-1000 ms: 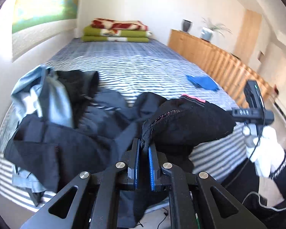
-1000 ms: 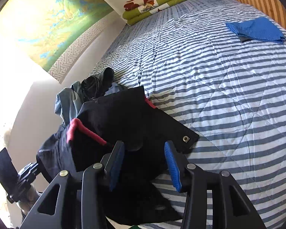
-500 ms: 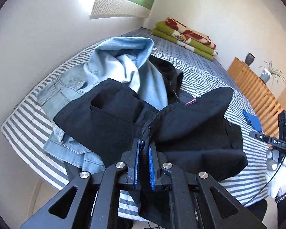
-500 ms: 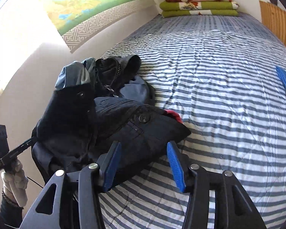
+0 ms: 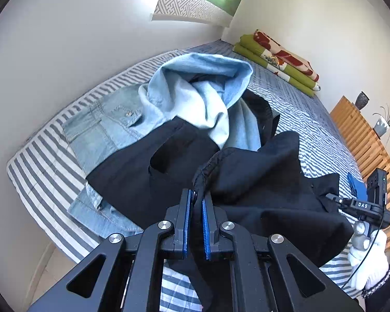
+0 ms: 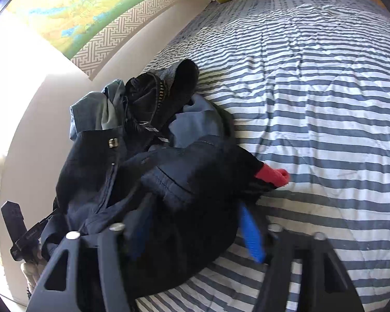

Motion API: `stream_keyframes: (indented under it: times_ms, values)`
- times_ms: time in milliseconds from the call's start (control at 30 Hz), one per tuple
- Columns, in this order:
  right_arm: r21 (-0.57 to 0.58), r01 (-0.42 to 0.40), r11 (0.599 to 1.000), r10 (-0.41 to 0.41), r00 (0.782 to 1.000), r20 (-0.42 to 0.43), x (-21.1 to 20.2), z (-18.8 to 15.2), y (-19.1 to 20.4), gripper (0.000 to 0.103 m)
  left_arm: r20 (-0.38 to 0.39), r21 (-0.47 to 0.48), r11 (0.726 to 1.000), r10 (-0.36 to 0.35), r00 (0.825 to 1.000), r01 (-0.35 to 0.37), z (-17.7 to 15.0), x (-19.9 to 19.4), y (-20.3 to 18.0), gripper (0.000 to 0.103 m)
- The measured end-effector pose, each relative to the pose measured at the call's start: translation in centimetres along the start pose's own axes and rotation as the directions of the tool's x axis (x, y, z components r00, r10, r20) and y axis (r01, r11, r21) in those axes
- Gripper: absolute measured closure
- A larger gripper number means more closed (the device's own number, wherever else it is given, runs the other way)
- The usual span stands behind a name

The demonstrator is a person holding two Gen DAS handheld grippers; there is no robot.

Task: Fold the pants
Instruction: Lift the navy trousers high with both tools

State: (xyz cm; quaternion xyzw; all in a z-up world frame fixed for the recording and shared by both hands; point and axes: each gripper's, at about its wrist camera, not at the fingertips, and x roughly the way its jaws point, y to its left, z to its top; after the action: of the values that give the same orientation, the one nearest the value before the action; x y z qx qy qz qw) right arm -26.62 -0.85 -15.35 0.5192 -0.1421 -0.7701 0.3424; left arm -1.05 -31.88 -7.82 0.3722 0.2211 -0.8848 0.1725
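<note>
Black pants [image 5: 260, 182]: heaped at the near left corner of the striped bed [image 6: 312, 83], partly over light denim jeans [image 5: 111, 130]. Left gripper [image 5: 197, 209]: jaws clamped on the pants' seamed edge. Right gripper [image 6: 195, 228]: blue pads apart, dark fabric bunched between them, grip not discernible. Red trim [image 6: 271, 176]: pokes out at the pile's right. Folded blankets [image 5: 278, 59]: stacked at the far end.

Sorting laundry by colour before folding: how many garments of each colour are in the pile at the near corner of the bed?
Black pants, pinched in the shut left gripper: 1
Light blue denim garment: 1
Other dark garment with a zipper: 1
Total: 3 that can be told apart; more may be hidden underneath.
</note>
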Motion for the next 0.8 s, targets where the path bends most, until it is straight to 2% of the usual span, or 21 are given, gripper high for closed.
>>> stream_keyframes:
  times_ms: [33,133,233,267,333,367,467,567,600,633,700,800]
  values:
    - [-0.015,-0.01,1.0,0.01,1.0,-0.025,0.4,0.2,0.9,0.096,0.022,0.021,1.0,0.011,1.0,-0.012,0.9,-0.5,-0.7,0.095]
    - [-0.112,0.033,0.993,-0.03,0.999,0.036,-1.6,0.8,4.4,0.097,0.114,0.098,0.993,0.048,0.992,-0.059,4.6,-2.9,-3.1,0.095]
    - [-0.154,-0.011,0.988,0.03,0.993,0.118,-6.4,1.3,7.9,0.099,0.246,0.126,0.988,0.051,0.968,-0.085,9.2,-7.5,-4.9,0.095]
    - [-0.178,-0.02,0.984,0.048,0.987,0.154,-8.5,1.5,9.3,0.099,0.299,0.132,0.986,0.057,0.953,-0.1,10.8,-9.5,-5.5,0.095]
    - [-0.232,-0.06,0.971,0.113,0.968,0.225,-12.9,1.8,12.6,0.1,0.402,0.148,0.977,0.08,0.912,-0.151,13.4,-13.6,-6.8,0.095]
    - [-0.267,-0.071,0.961,0.143,0.955,0.26,-15.1,2.0,14.5,0.1,0.455,0.159,0.971,0.09,0.886,-0.18,14.6,-15.8,-7.5,0.095]
    - [-0.376,-0.074,0.923,0.215,0.912,0.348,-21.1,2.3,20.7,0.1,0.596,0.156,0.96,0.098,0.797,-0.234,17.8,-23.4,-9.3,0.095]
    - [-0.457,-0.081,0.886,0.294,0.859,0.418,-26.5,2.1,25.9,0.1,0.696,0.153,0.947,0.099,0.711,-0.282,20.0,-29.5,-11.4,0.095]
    - [-0.473,-0.082,0.877,0.318,0.838,0.444,-28.3,1.8,27.1,0.1,0.719,0.154,0.944,0.094,0.689,-0.29,20.7,-30.9,-12.4,0.095]
    - [-0.481,-0.085,0.873,0.337,0.817,0.468,-29.9,1.5,27.8,0.1,0.733,0.162,0.943,0.083,0.676,-0.291,21.3,-31.8,-13.4,0.095]
    - [-0.482,-0.064,0.874,0.345,0.782,0.52,-32.7,0.5,28.3,0.1,0.73,0.211,0.934,0.045,0.682,-0.288,22.3,-32.0,-16.3,0.095]
    - [-0.448,0.004,0.894,0.294,0.749,0.593,-35.6,-1.6,26.5,0.1,0.687,0.329,0.907,-0.04,0.725,-0.262,22.6,-28.5,-22.9,0.095]
